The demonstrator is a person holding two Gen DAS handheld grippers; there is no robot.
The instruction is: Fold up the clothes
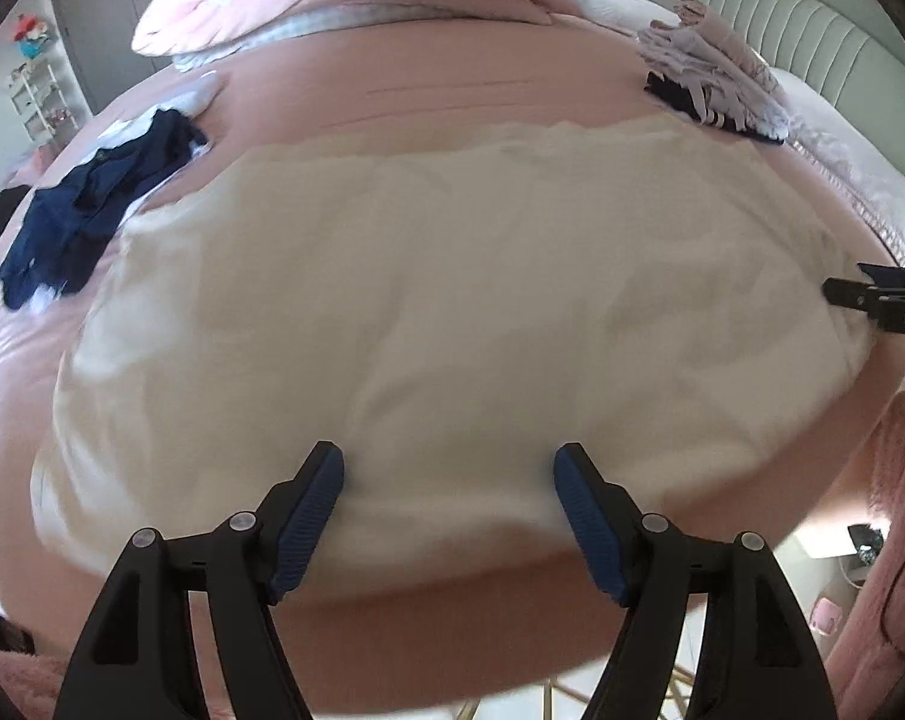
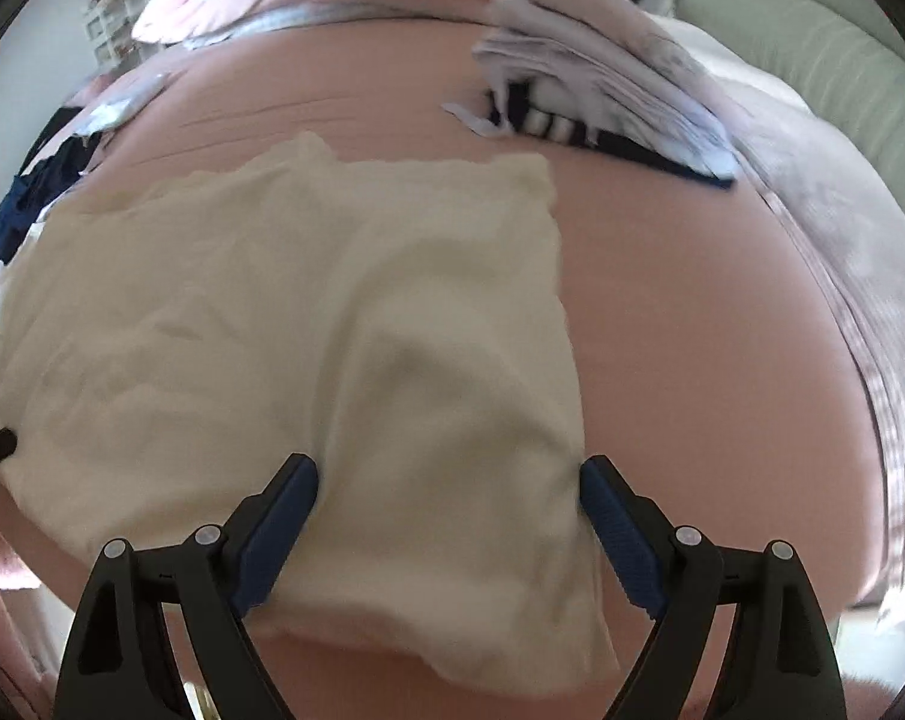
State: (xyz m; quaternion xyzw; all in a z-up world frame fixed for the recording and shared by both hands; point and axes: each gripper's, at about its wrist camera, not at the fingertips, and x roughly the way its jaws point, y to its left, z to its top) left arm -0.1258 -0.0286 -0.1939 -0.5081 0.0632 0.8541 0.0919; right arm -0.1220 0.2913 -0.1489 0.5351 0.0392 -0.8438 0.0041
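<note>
The white garment (image 1: 428, 300) lay spread on the pink bed (image 1: 452, 96), long axis running left to right, its near hem just ahead of both the left gripper (image 1: 449, 468) and right gripper (image 2: 449, 483), each gaping, apparently empty.

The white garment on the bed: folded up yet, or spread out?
Spread out. The white garment lies flat across the pink bed, wrinkled, its edges showing on all sides.

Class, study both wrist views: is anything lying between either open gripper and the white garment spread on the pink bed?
Nothing visible. The left gripper and right gripper both hang open directly over the white garment. The navy clothes lie off to one side.
</note>
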